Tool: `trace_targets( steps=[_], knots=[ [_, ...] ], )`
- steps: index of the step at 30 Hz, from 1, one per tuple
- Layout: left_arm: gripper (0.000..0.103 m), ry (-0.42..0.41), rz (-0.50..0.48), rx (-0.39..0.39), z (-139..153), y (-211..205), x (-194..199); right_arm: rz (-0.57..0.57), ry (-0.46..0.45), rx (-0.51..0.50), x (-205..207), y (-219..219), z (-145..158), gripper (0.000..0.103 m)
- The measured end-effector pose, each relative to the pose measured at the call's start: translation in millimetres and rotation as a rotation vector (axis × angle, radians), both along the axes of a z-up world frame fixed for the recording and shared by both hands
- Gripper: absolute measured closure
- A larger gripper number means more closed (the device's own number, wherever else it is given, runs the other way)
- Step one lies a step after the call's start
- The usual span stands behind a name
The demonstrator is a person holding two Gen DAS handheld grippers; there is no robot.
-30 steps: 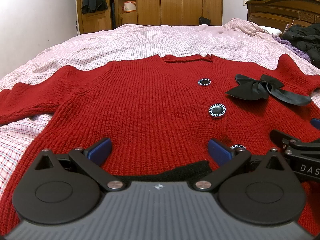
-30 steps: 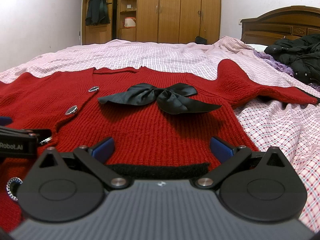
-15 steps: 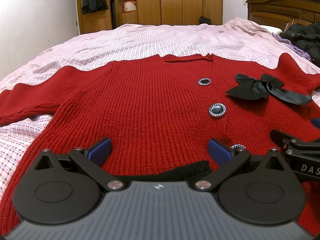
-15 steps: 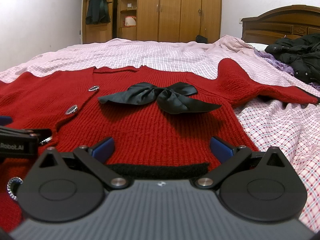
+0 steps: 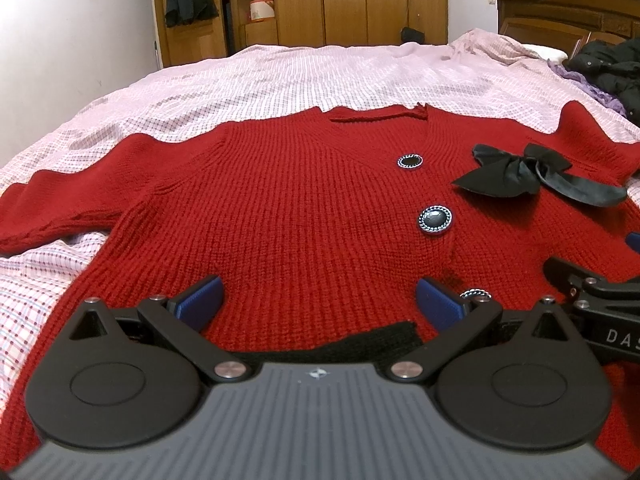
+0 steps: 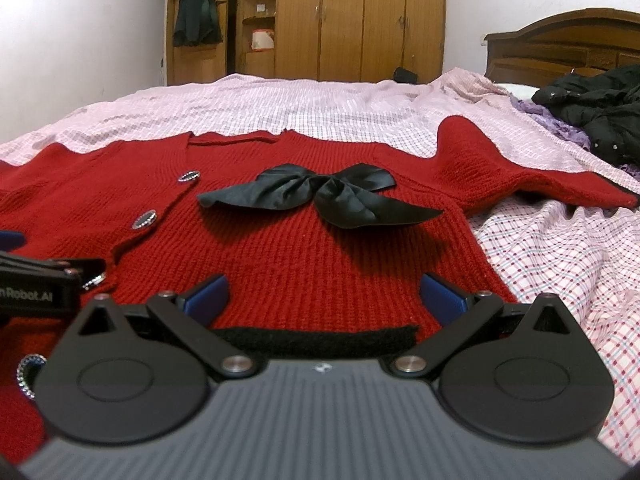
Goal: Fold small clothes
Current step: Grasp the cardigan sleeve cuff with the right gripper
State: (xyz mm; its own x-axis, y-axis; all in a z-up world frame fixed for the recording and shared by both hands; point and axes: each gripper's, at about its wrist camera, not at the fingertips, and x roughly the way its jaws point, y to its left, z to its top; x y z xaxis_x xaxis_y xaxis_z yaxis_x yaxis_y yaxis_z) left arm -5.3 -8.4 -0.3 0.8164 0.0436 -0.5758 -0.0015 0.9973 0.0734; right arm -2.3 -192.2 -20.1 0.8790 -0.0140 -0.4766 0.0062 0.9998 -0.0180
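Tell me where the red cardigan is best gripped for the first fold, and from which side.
Probably the black-trimmed bottom hem of the red cardigan, approached low from the hem side. It lies flat, front up, sleeves spread on the bed, and that edge sits just ahead of both open grippers: left gripper on the button half, right gripper below the black bow.

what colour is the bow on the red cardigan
Black, with a satin sheen. The bow shows best in the right wrist view.
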Motion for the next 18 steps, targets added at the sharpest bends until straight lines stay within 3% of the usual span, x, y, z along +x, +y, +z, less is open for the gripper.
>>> trace_targets(
  steps=[7,11,18],
  knots=[
    [0.0,0.05,-0.005,0.005,22.0,-5.4,2.8,0.019,0.052,0.064,-0.1,-17.4,21.0,0.0],
    [0.0,0.043,-0.029,0.045,39.7,-19.5,1.7,0.017,0.024,0.09,-2.6,-33.9,40.9,0.0],
    [0.0,0.067,-0.015,-0.027,59.5,-35.3,11.4,0.029,0.021,0.185,10.2,-90.1,75.9,0.0]
  ],
)
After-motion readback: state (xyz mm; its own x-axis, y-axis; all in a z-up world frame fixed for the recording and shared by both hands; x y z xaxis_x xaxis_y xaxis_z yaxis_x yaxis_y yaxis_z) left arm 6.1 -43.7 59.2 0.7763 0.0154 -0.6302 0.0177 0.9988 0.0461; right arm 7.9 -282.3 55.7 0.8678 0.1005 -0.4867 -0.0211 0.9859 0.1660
